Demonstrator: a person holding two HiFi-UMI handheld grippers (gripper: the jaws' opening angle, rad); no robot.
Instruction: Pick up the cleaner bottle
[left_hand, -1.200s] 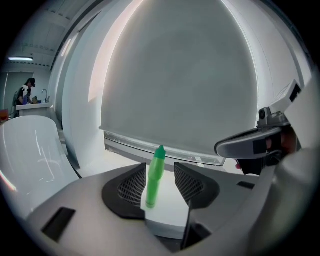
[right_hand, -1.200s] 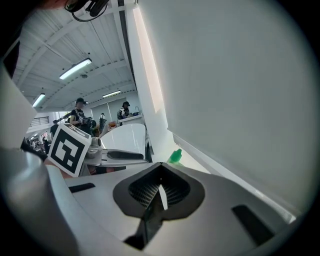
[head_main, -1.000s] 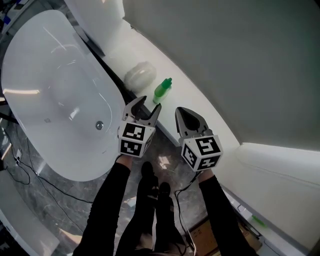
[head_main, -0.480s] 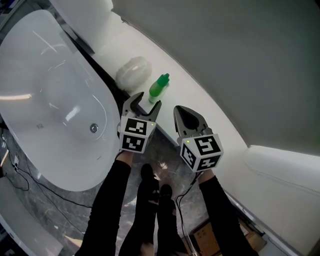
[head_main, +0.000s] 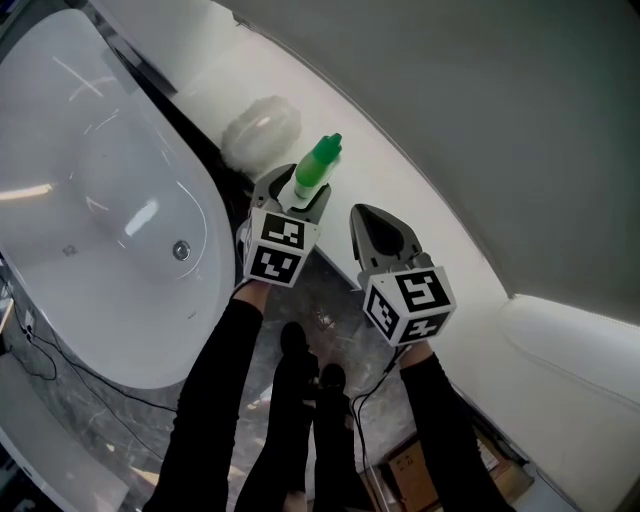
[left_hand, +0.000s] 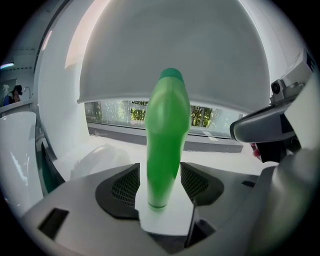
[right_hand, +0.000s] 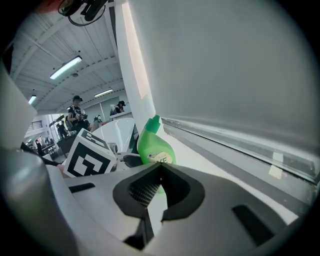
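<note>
On the white surface (head_main: 368, 175) that runs along the wall beside the bathtub (head_main: 90, 200), the green cleaner bottle (head_main: 318, 168) stands upright, its darker green cap uppermost. The left gripper (head_main: 296, 192) has a jaw on either side of the bottle's lower body. The jaws have just been opening and stand wide apart, and the left gripper view shows the bottle rising between the two dark ribbed pads with neither pressing on it (the bottle's foot rests on the surface). The right gripper (head_main: 368, 218) hangs just beside the left one, over the edge of the surface, its jaws closed together on nothing. In the right gripper view the bottle shows past the joined tips, label towards the camera, with the left gripper's marker cube (right_hand: 89, 160) to its left. A pale, crumpled translucent bag (head_main: 262, 130) lies near the bottle on the same surface. Lower in the head view are dark-sleeved arms and a grey marbled floor (head_main: 330, 320).
</note>
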